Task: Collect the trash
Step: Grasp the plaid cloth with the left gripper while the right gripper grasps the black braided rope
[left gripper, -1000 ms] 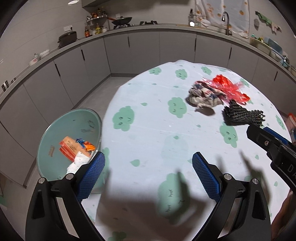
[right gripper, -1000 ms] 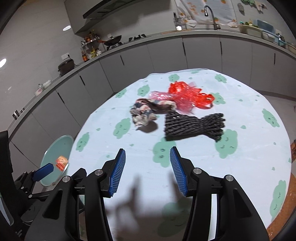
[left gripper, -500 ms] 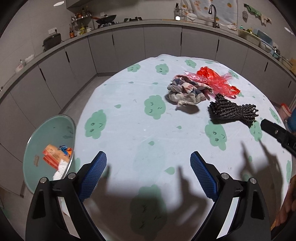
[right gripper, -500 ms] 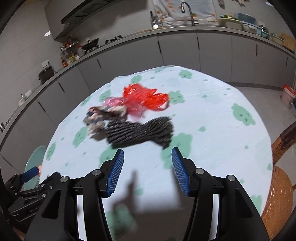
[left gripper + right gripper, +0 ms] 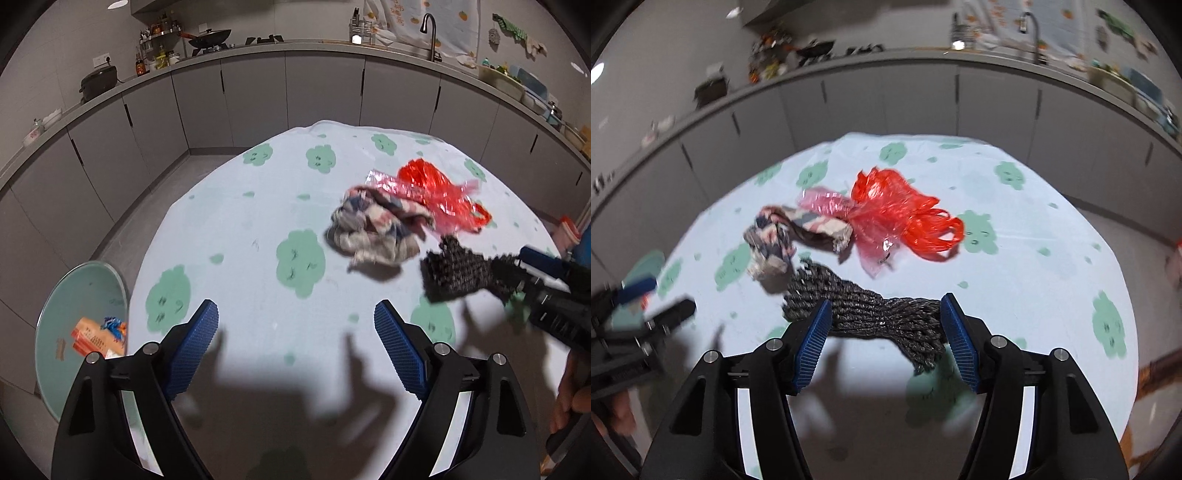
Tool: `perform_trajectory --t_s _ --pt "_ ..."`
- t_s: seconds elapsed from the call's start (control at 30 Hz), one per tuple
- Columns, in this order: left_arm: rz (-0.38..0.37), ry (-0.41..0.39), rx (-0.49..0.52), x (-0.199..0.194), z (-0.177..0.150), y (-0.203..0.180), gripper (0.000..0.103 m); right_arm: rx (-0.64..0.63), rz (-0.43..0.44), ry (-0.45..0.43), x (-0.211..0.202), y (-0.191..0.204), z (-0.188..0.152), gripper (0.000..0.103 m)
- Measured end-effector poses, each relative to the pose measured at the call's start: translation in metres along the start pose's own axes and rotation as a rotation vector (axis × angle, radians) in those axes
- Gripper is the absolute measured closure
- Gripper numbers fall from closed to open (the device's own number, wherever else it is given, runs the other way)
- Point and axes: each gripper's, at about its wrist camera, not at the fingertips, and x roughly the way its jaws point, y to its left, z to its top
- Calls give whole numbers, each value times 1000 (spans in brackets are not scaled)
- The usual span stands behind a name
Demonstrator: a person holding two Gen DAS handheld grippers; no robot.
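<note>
A black mesh net [image 5: 864,314] lies on the cloud-print tablecloth [image 5: 1015,258]. My right gripper [image 5: 886,339] straddles it, jaws opening, and the blue pads do not press on it. In the left wrist view the net [image 5: 454,273] reaches into the right gripper [image 5: 524,273] at the right edge. Behind the net lie a crumpled patterned rag [image 5: 373,232], a red plastic bag [image 5: 439,192] and a pink wrapper [image 5: 827,201]. My left gripper [image 5: 295,350] hovers over bare cloth near the front edge, its jaws closing with nothing between them.
A pale green bin [image 5: 74,314] stands on the floor left of the table, with an orange packet [image 5: 92,336] inside. Grey kitchen cabinets [image 5: 258,103] curve round the back. A person's hand [image 5: 576,391] shows at the right edge.
My right gripper has moved forward and down to the black net, which now lies between its wider jaws. The left gripper has shifted across the table, away from the bin.
</note>
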Motion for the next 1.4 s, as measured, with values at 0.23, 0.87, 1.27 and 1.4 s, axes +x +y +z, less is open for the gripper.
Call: perform_trajectory --t_s 0.23,0.87,1.27,1.4 --pt "-45 7 -29 20 28 -8 17 -48 -4 68 24 -5 -3 55" --pt "-65 111 -10 89 49 -45 69 208 65 12 -14 -44 -21 93" --pt "-24 -29 -7 18 28 -7 70 337 73 -95 -41 -36 -20 93" --pt "-12 -51 -8 -2 21 4 70 333 100 -101 -45 -18 -20 93"
